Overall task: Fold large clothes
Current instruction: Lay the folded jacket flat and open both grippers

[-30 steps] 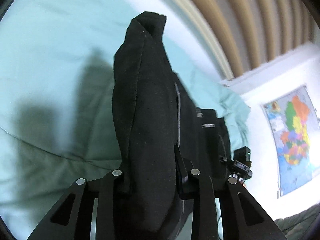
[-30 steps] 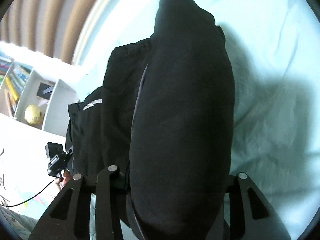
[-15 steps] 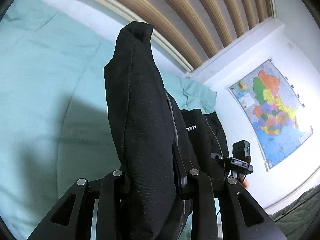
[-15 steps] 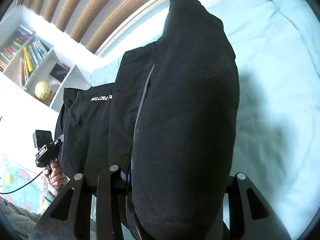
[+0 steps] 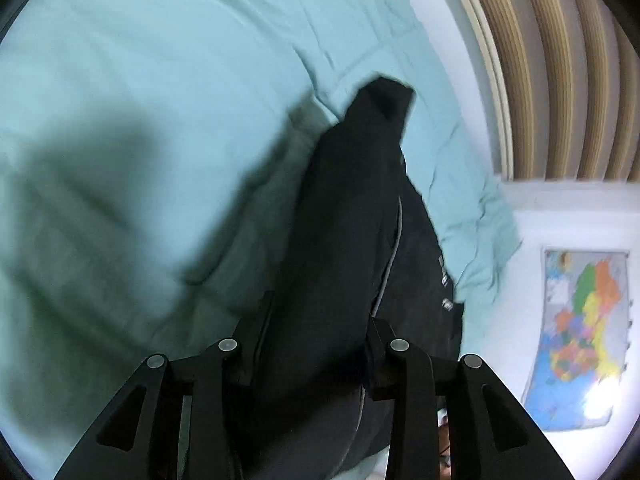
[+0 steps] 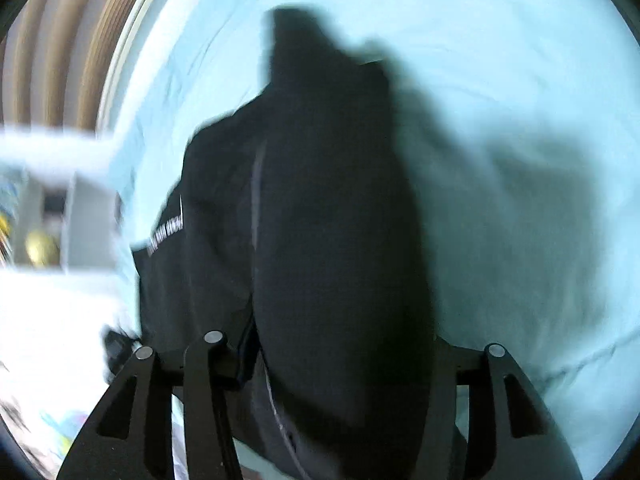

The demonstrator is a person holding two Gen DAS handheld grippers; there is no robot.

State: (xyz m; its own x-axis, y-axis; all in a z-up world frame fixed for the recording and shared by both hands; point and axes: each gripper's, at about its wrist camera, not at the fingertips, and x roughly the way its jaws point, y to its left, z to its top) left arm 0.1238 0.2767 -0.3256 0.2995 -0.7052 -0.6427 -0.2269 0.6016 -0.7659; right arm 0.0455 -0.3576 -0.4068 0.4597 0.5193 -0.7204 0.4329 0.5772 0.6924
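Both views are tipping back down twd the teal bedspread point(image 5: 160, 120) vs half a sec ago, w/ blur. Black garment point(image 5: 344, 240) is hanging over it, so likely being lowered. Left gripper point(image 5: 312, 344) & right gripper point(image 6: 340, 344) are each clamping a bunched edge.

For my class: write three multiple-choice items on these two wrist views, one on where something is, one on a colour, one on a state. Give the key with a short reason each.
1. Where does the map hang?
A. on the white wall at the right of the left wrist view
B. on the bed
C. on the slatted headboard

2. What colour is the bedcover?
A. red
B. pale teal
C. brown

3. What is the left gripper doing?
A. open over the bed
B. shut on nothing
C. shut on the black garment

Key: 1 A, the map shows on the wall past the bed's edge. 2 B, the cover is pale teal in both views. 3 C, black cloth fills the space between its fingers; the right gripper grips the garment likewise.
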